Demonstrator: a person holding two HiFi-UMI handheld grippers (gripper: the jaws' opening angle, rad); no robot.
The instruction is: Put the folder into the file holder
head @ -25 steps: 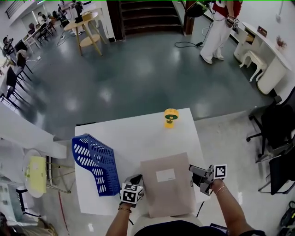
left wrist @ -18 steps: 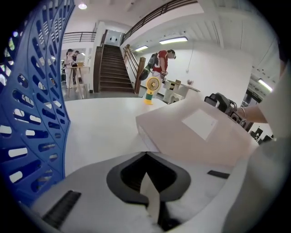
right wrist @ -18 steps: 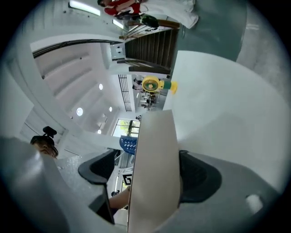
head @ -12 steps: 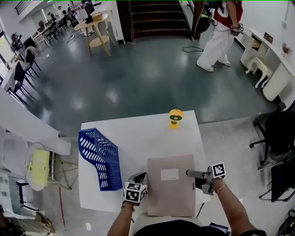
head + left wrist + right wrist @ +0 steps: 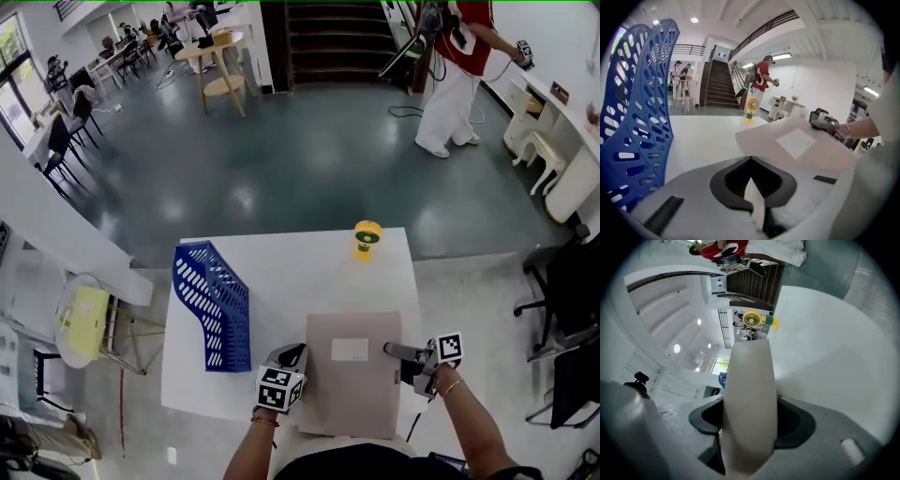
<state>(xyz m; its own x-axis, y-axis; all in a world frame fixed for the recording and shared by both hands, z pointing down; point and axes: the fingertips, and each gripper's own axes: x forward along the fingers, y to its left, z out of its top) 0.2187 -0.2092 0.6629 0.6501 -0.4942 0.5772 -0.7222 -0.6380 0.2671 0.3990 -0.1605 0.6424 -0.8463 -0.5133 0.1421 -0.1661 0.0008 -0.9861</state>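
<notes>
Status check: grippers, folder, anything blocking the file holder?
Left gripper shut on folder, left edge. Right gripper jaws closing on right edge. Folder not yet in blue file holder; nothing between.

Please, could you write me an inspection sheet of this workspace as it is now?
Surface: white table, mostly bare.
Job's things: folder at the near edge, overhanging it; blue file holder on the left, apart from the folder.
Clutter: yellow fan at the far edge.
Grippers: left gripper shut on the folder's left edge; right gripper jaws closing on its right edge.
Cables: cable on the floor.
Surroundings: standing person, stairs, office chairs.
</notes>
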